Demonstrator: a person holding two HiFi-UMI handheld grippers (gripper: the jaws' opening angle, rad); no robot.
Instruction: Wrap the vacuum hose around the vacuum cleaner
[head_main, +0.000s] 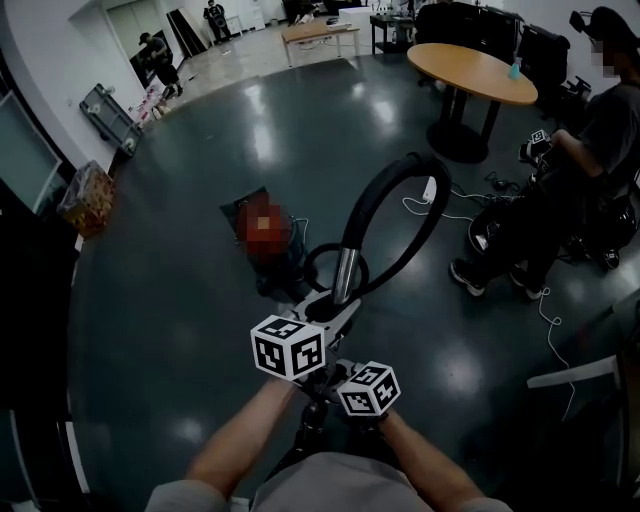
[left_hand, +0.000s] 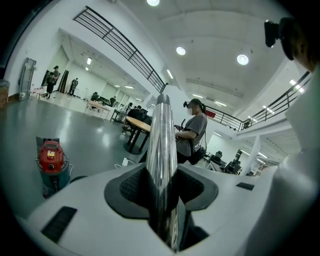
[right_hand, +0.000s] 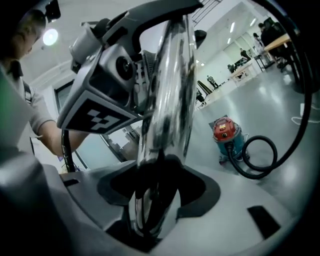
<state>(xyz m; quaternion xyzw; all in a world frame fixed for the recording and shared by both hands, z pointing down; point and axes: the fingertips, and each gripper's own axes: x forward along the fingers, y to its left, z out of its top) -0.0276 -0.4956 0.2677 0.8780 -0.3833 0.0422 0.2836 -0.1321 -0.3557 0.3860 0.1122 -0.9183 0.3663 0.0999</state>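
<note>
The red-topped vacuum cleaner (head_main: 268, 240) (left_hand: 50, 157) (right_hand: 227, 132) stands on the dark floor ahead of me. Its black hose (head_main: 400, 175) (right_hand: 260, 155) loops beside it, arcs high and comes down into a chrome tube (head_main: 346, 272) (left_hand: 162, 145) (right_hand: 172, 85). My left gripper (head_main: 332, 306) (left_hand: 162, 187) is shut on that tube, which stands upright between its pads. My right gripper (right_hand: 155, 185) sits just below and behind the left one, its marker cube (head_main: 368, 388) by my wrist. The tube's lower end lies between its jaws, which stand open with gaps beside it.
A person in dark clothes (head_main: 560, 190) sits at the right beside a round wooden table (head_main: 470, 70). White cables (head_main: 548, 320) and a power strip (head_main: 430, 190) lie on the floor. A cart (head_main: 108, 115) and a bag (head_main: 85, 195) stand at the left wall.
</note>
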